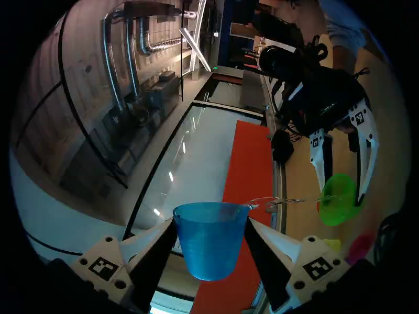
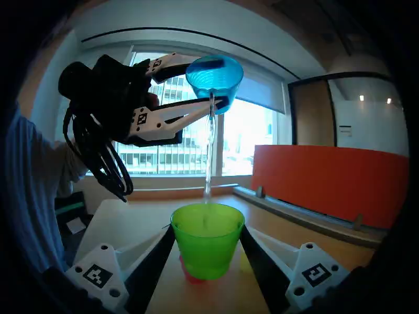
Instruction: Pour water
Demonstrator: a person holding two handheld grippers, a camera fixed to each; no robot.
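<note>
Green cup [image 2: 208,248], gripped by your right gripper [image 2: 208,230], catches a thin water stream [image 2: 210,152] from the tilted blue cup [image 2: 214,77] clenched in your left gripper [image 1: 210,222] above it.

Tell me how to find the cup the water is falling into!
Start at the big bright window, then follow the thin water stream down from the tipped blue cup. It lands in the green cup, gripped by the right gripper. Unlike the blue cup, it is green and upright.
</note>
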